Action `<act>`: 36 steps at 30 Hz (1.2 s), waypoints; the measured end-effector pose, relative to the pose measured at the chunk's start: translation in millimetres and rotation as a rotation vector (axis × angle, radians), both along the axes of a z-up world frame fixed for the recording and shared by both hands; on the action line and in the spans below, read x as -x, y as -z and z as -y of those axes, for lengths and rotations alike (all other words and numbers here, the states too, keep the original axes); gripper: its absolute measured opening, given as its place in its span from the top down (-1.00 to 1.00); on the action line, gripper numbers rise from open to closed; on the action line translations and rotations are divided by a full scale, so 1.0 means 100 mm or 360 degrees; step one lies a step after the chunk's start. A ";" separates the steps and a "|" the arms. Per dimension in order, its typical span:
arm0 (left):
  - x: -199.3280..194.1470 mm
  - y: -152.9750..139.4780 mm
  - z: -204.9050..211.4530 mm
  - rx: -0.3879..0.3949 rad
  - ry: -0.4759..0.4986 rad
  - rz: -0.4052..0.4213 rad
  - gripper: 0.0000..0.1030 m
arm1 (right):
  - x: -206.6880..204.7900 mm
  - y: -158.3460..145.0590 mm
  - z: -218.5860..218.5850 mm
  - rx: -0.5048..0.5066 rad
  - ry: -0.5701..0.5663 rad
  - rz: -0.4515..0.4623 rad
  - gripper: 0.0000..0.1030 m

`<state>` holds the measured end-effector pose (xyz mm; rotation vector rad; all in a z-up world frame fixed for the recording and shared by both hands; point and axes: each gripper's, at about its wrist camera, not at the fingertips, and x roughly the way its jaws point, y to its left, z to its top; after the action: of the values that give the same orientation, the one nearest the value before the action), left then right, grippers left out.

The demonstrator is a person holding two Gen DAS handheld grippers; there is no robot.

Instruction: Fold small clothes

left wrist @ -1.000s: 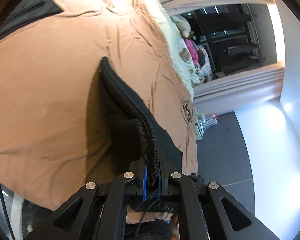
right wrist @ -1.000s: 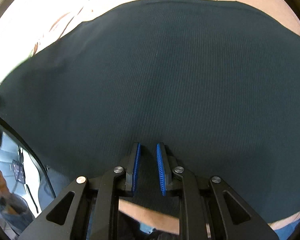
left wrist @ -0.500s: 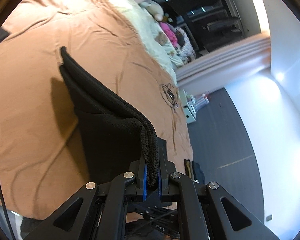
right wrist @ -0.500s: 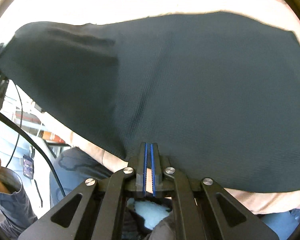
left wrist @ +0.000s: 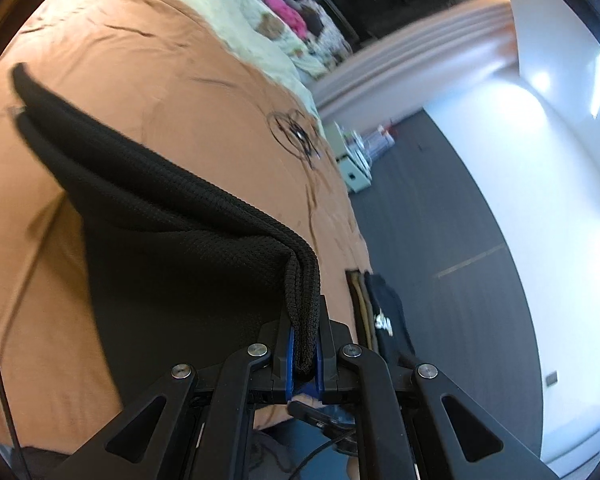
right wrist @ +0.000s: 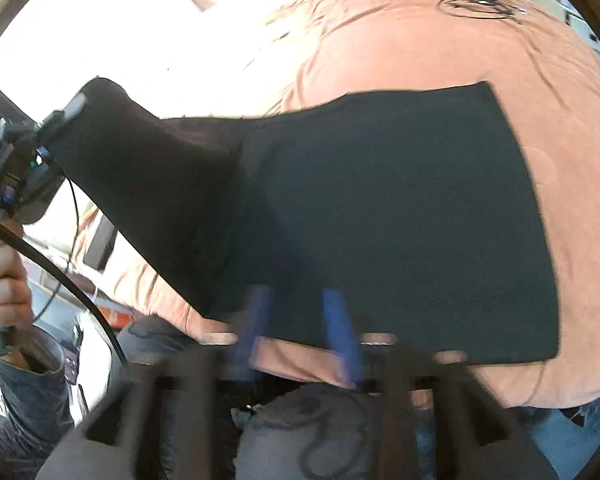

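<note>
A black knit garment point(left wrist: 172, 240) lies partly on the tan bedspread point(left wrist: 148, 92). My left gripper point(left wrist: 303, 354) is shut on a doubled edge of it and holds that corner lifted. In the right wrist view the garment point(right wrist: 400, 208) is spread flat at the right and rises at the left toward the left gripper point(right wrist: 48, 136). My right gripper point(right wrist: 298, 336) is open, blurred by motion, at the garment's near edge with nothing between its blue pads point(right wrist: 340, 332).
A black wire tangle point(left wrist: 294, 132) lies on the bedspread farther away. A pale blanket with toys point(left wrist: 268, 28) is at the far end. Folded clothes point(left wrist: 380, 316) sit at the bed's right edge, beside dark floor point(left wrist: 440, 220). The person's hand point(right wrist: 2, 276) shows left.
My right gripper went from open to shut on the garment's edge, then opened and pulled back. My left gripper kept its hold and lifted its corner higher.
</note>
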<state>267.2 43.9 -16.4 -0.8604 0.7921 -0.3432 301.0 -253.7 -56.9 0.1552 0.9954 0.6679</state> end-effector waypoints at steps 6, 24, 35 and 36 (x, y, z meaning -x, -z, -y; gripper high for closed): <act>-0.32 0.14 0.52 -0.0038 0.0140 -0.0066 0.86 | 0.13 0.10 0.46 -0.0050 0.0115 0.0015 -0.31; -0.39 0.56 0.80 -0.0158 0.0271 -0.0238 -0.10 | -0.11 -0.20 1.10 0.0021 0.0151 -0.0048 -0.31; 0.09 0.93 -0.02 -0.0254 0.0050 -0.0400 -0.10 | -0.53 -0.10 0.31 0.0398 -0.0025 0.0014 -0.31; 0.11 0.95 -0.06 -0.0254 0.0038 -0.0411 -0.10 | -0.59 -0.07 0.22 0.0454 -0.0048 0.0014 -0.31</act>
<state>255.9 50.1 -111.7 -0.7535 1.0554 -0.1885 360.4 -275.3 -49.8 -0.1133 1.0753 0.5467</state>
